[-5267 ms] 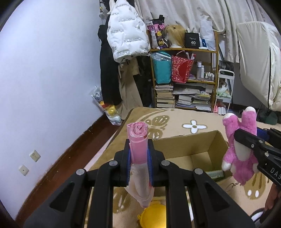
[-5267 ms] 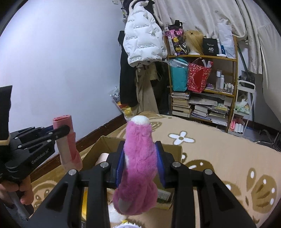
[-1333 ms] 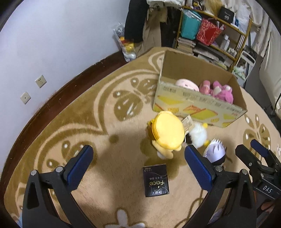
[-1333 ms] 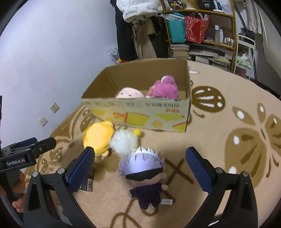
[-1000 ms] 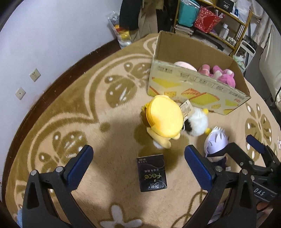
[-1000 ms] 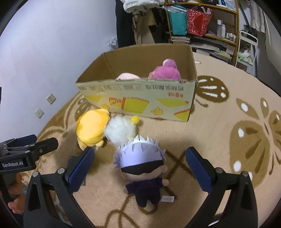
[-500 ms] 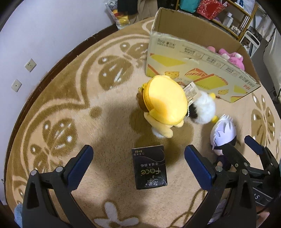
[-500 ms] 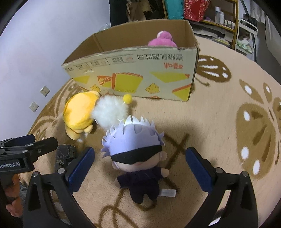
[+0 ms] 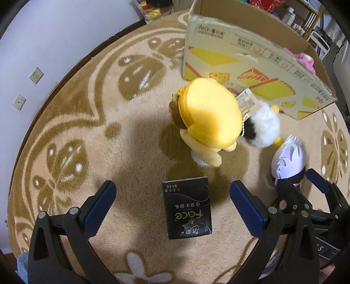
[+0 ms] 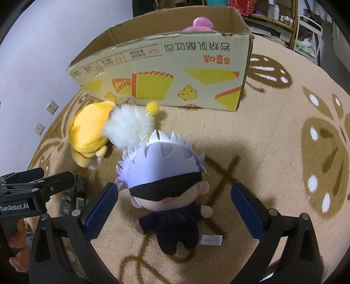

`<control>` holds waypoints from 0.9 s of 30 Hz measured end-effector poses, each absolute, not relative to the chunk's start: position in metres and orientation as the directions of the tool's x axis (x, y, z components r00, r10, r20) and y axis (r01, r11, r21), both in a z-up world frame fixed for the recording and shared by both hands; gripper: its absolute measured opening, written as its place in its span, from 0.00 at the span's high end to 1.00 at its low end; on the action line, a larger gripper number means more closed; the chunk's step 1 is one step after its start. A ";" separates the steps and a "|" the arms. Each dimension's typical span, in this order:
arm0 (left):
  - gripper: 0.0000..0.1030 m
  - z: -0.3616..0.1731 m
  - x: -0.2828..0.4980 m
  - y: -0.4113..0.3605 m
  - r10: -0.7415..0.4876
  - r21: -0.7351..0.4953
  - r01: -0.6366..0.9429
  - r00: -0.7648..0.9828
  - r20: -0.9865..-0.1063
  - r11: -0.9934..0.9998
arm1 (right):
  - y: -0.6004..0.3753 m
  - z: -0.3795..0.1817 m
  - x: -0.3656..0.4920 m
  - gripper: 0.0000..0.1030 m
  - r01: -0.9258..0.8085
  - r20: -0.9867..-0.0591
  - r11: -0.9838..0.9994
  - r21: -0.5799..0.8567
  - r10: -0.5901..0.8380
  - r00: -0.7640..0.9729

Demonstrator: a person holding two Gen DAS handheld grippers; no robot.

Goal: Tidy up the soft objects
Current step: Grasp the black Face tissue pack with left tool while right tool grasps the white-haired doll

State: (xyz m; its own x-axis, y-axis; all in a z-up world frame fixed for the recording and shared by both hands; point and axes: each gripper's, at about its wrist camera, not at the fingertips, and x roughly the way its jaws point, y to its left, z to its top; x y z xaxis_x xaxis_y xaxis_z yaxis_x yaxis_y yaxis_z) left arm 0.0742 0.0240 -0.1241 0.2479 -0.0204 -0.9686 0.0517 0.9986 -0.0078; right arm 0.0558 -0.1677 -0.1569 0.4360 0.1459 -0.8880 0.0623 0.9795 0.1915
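My left gripper [image 9: 172, 209] is open, low over a black tissue pack [image 9: 187, 206] lying on the rug between its fingers. My right gripper [image 10: 175, 209] is open, straddling a plush doll with pale spiky hair and a black blindfold [image 10: 168, 181], which lies on its back. A yellow plush [image 9: 207, 122] and a white fluffy plush [image 9: 264, 131] lie beside a cardboard box [image 9: 247, 63]. A pink plush [image 10: 200, 23] shows inside the box. The doll's hair also shows in the left wrist view [image 9: 288, 159].
A beige rug with brown patterns [image 9: 91, 135] covers the floor. A wall with sockets [image 9: 36, 75] stands to the left. A shelf with bags and bottles [image 10: 273, 13] stands behind the box. The left gripper shows in the right wrist view [image 10: 32, 183].
Both grippers let go of the pink roll and pink plush into the box, opened, and have come down low over the tissue pack and the blindfolded doll.
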 end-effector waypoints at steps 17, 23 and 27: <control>0.20 -0.149 0.081 0.019 -0.021 -0.011 0.055 0.172 -0.985 0.998 | -0.156 -0.171 0.060 0.12 0.052 -0.902 0.982 0.181 0.144 0.406; 0.30 -0.160 0.084 0.012 -0.006 0.003 0.061 0.142 -0.990 0.998 | -0.149 -0.175 0.060 0.12 0.044 -0.905 0.983 0.177 0.144 0.399; 0.47 -0.160 0.082 0.010 -0.009 0.002 0.070 0.145 -0.989 0.998 | -0.148 -0.175 0.060 0.22 0.031 -0.901 0.982 0.188 0.160 0.404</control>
State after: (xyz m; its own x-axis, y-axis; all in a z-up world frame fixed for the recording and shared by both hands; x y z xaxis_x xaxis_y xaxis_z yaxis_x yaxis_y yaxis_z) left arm 0.0824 0.0105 -0.1603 0.1452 -0.0086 -0.9894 0.0696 0.9976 0.0016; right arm 0.0601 -0.1476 -0.1749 0.4036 0.1600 -0.9009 0.0309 0.9817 0.1882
